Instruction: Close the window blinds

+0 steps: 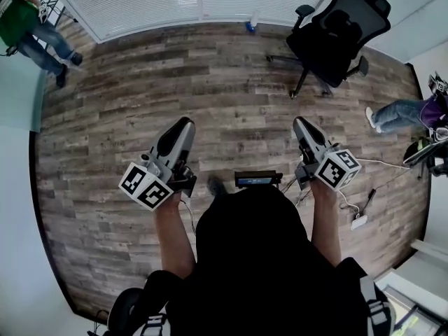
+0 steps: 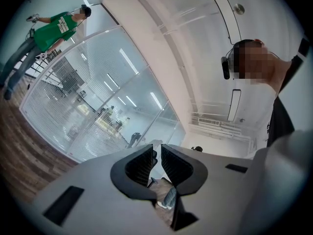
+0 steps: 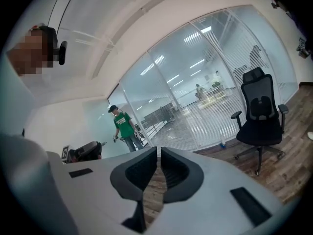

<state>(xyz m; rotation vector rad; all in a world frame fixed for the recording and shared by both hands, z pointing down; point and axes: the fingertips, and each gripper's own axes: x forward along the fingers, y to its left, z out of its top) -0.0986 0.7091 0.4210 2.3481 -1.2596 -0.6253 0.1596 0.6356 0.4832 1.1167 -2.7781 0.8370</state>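
Head view only: left gripper (image 1: 183,122) and right gripper (image 1: 299,121) side by side over wood floor (image 1: 210,89), well apart from window blinds (image 1: 175,2) along top edge. Left jaws slightly apart, nothing between. Right jaws closed, empty.

Right gripper view adds: blinds upright behind glass, office chair (image 3: 259,116) right of them, person in green shirt (image 3: 123,126) left.

Open floor from grippers to blinds; chair near right end.

Slat angle hard to make out. Small blue item (image 1: 250,26) at blinds' base unidentifiable.

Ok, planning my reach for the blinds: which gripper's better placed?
Probably left: the left gripper, jaws slightly apart, has bare floor toward the blinds; the chair stands ahead of the shut right gripper.
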